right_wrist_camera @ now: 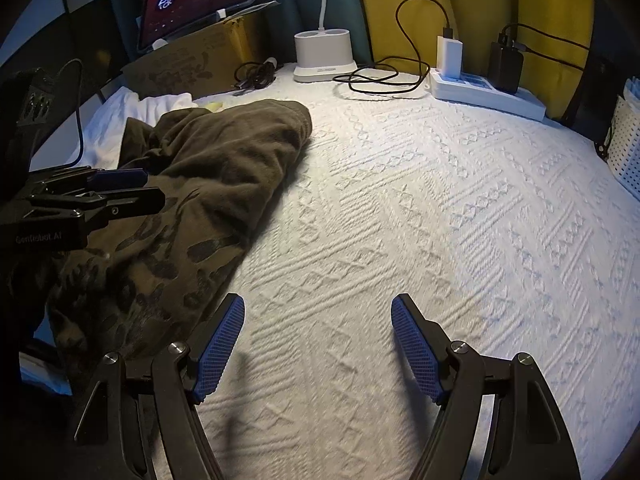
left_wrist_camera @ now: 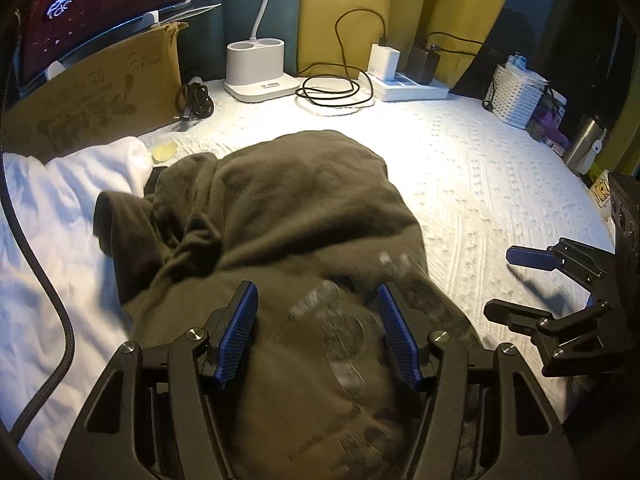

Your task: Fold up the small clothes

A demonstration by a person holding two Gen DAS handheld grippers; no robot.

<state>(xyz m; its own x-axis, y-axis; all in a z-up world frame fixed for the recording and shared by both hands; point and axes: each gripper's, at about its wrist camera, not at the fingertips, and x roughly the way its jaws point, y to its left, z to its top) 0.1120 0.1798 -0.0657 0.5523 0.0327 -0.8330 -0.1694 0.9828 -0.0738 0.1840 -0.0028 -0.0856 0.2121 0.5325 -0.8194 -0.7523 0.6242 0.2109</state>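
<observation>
A crumpled olive-brown garment [left_wrist_camera: 280, 208] with a dark printed pattern lies on the white textured bedspread [left_wrist_camera: 460, 168]. It also shows at the left of the right wrist view [right_wrist_camera: 208, 168]. My left gripper [left_wrist_camera: 316, 300] is open, its blue pads [left_wrist_camera: 240, 320] hovering over the near printed part of the garment, nothing between them. My right gripper [right_wrist_camera: 318, 312] is open and empty over bare bedspread [right_wrist_camera: 440, 220], to the right of the garment. The right gripper also shows at the right edge of the left wrist view [left_wrist_camera: 500, 284], and the left gripper shows in the right wrist view [right_wrist_camera: 152, 190].
A white cloth [left_wrist_camera: 68, 192] lies left of the garment. At the back stand a cardboard box [left_wrist_camera: 100, 92], a white lamp base [left_wrist_camera: 258, 68], a coiled black cable [left_wrist_camera: 332, 88] and a power strip with chargers [left_wrist_camera: 408, 84]. A white basket [left_wrist_camera: 516, 96] and a steel cup [left_wrist_camera: 584, 144] sit at the right.
</observation>
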